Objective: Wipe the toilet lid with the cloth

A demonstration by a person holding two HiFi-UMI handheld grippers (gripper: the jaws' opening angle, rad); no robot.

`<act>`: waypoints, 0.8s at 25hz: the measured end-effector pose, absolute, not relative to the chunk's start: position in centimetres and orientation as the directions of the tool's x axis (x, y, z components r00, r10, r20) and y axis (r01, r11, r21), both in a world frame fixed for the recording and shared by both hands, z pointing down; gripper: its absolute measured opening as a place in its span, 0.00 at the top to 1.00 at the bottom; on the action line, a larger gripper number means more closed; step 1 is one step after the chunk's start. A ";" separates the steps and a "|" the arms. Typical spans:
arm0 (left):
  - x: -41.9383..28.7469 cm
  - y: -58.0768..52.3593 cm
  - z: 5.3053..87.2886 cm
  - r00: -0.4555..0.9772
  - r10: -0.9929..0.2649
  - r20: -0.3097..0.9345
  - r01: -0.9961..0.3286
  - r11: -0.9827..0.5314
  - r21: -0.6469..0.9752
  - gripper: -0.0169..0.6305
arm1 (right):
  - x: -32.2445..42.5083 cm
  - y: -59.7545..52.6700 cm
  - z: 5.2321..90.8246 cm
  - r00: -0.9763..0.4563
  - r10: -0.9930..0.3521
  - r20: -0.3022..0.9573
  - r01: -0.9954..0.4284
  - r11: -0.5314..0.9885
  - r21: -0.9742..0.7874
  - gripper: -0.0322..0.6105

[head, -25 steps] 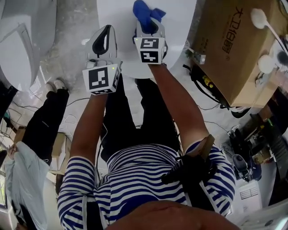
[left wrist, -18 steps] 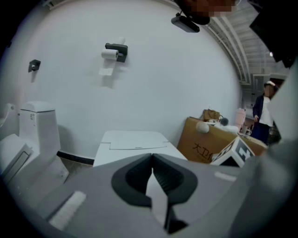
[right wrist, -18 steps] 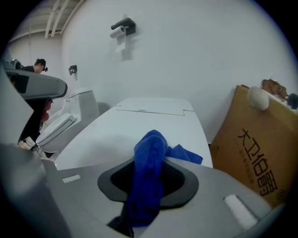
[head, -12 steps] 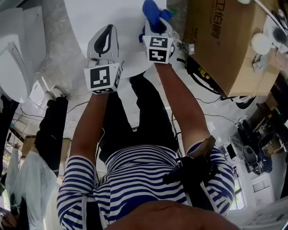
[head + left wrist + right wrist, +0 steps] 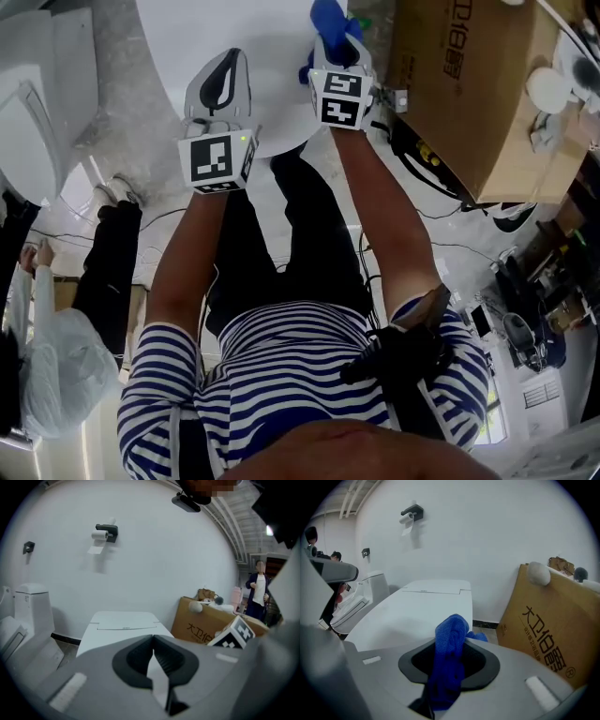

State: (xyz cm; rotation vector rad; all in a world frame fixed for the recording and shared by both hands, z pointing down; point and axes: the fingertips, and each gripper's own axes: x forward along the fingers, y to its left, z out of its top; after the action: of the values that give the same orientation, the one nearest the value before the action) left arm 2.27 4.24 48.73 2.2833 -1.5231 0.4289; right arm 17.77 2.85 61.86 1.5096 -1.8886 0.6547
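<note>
The right gripper, jaws clamped on the cloth, hovers at the right edge of the lid, which stretches ahead and leftward. The left gripper has its jaws closed on nothing.

The bare left forearm and right forearm reach forward and down from striped short sleeves, the 2 grippers side by side with marker cubes facing up. The left gripper has its jaws closed tip to tip, nothing between them. The right gripper, slightly farther forward, is clamped on a bunched blue cloth.
</note>
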 end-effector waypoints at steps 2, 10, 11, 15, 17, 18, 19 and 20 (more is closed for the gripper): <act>1.1 4.4 48.3 0.356 -0.826 0.438 -0.933 -0.338 0.122 0.97 | 17.4 2.6 60.8 -0.149 -0.677 0.721 -0.976 0.219 0.003 0.76; -3.4 5.3 44.2 0.290 -0.867 0.406 -0.957 -0.277 0.092 0.97 | 13.3 1.9 53.9 -0.210 -0.727 0.653 -0.960 0.279 0.002 0.76; -4.1 5.5 43.6 0.280 -0.873 0.400 -0.959 -0.268 0.088 0.97 | 12.4 2.0 53.1 -0.224 -0.730 0.645 -0.956 0.292 -0.002 0.76; -6.7 7.1 41.4 0.245 -0.891 0.382 -0.969 -0.233 0.079 0.97 | 8.3 2.9 50.3 -0.280 -0.733 0.620 -0.939 0.342 -0.019 0.76; -8.2 8.0 40.3 0.222 -0.901 0.372 -0.975 -0.211 0.072 0.97 | 5.9 3.4 49.1 -0.313 -0.729 0.609 -0.926 0.378 -0.024 0.76; -9.0 8.5 39.9 0.207 -0.906 0.369 -0.978 -0.196 0.068 0.97 | 4.7 3.6 48.6 -0.333 -0.725 0.604 -0.917 0.399 -0.026 0.76; -9.7 9.1 39.6 0.192 -0.910 0.368 -0.981 -0.180 0.065 0.97 | 3.5 3.9 48.2 -0.351 -0.720 0.599 -0.908 0.419 -0.029 0.76; -10.4 9.6 39.3 0.178 -0.913 0.368 -0.984 -0.166 0.063 0.97 | 2.3 4.1 47.8 -0.369 -0.715 0.594 -0.899 0.437 -0.032 0.76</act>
State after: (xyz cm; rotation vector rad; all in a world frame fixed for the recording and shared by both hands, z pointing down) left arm -10.43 9.62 39.35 2.1715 -1.8129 0.3547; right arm 2.33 4.14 47.77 1.3549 -2.1906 0.4855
